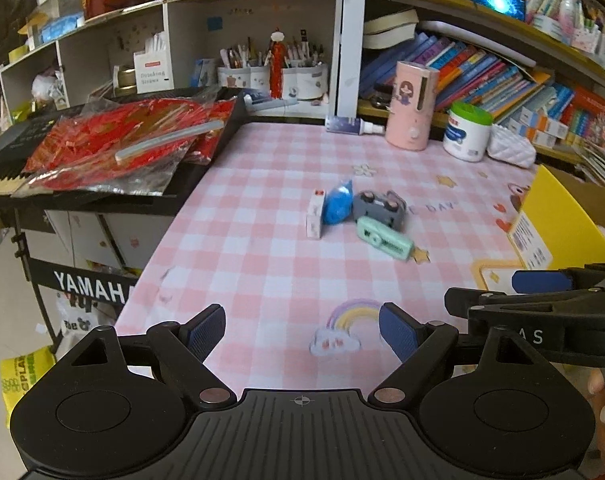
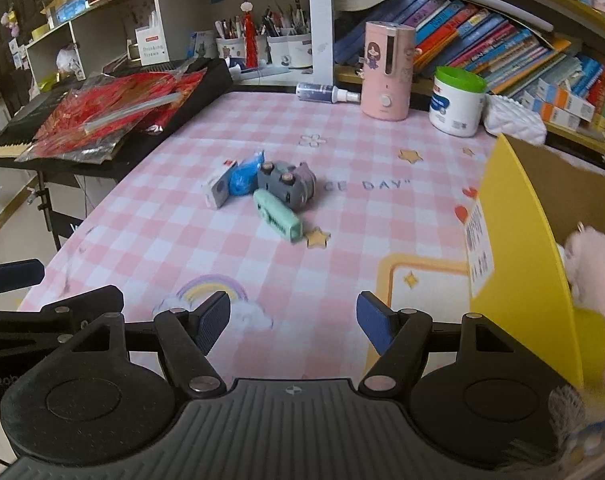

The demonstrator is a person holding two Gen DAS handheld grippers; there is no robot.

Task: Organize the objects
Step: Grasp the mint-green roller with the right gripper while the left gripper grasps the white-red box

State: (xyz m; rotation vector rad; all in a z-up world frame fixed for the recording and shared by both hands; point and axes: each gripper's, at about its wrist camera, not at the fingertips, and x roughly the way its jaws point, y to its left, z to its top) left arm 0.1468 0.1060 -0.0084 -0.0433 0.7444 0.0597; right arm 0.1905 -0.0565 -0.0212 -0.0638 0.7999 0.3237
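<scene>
both the left gripper (image 1: 302, 330) and right gripper (image 2: 294, 320) hover side by side at the table's near edge, jaws apart and empty, presumably ready for the small heap mid-table — mint stapler (image 2: 277, 216), grey toy car (image 2: 288, 184), blue bag (image 2: 244, 176), white box (image 2: 219, 184) — likely destined for the yellow box (image 2: 514, 248) at right.

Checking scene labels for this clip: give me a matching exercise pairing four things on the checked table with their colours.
Things:
1. toy car
2. long clip-like item
3. crumpled bag
4. open box at the right table edge

Colours:
A. yellow
B. mint green
C. grey
D. blue

Pairs: 1-C, 2-B, 3-D, 4-A
</scene>
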